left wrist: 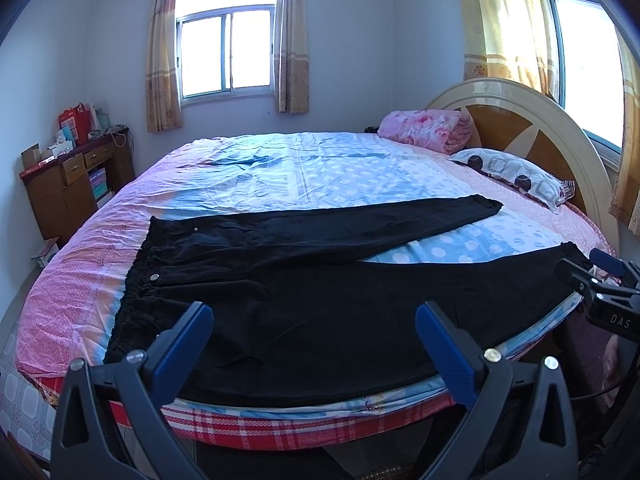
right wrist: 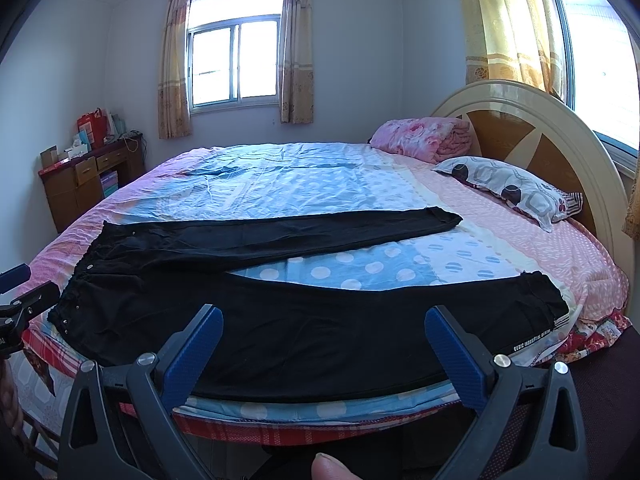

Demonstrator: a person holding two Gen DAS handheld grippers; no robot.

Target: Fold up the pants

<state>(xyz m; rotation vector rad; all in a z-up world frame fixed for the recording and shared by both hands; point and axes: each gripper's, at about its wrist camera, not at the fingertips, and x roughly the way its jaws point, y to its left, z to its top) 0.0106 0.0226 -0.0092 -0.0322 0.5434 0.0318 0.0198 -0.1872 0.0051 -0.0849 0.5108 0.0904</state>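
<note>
Black pants lie flat on the bed, waistband at the left, legs spread in a V toward the right. They also show in the right wrist view. My left gripper is open and empty, hovering at the bed's near edge over the near leg close to the waist. My right gripper is open and empty, at the near edge over the middle of the near leg. The right gripper also shows at the right edge of the left wrist view, near the leg's cuff.
The bed has a pink and blue dotted sheet. A pillow and a folded pink blanket lie by the headboard. A wooden desk stands at the left wall.
</note>
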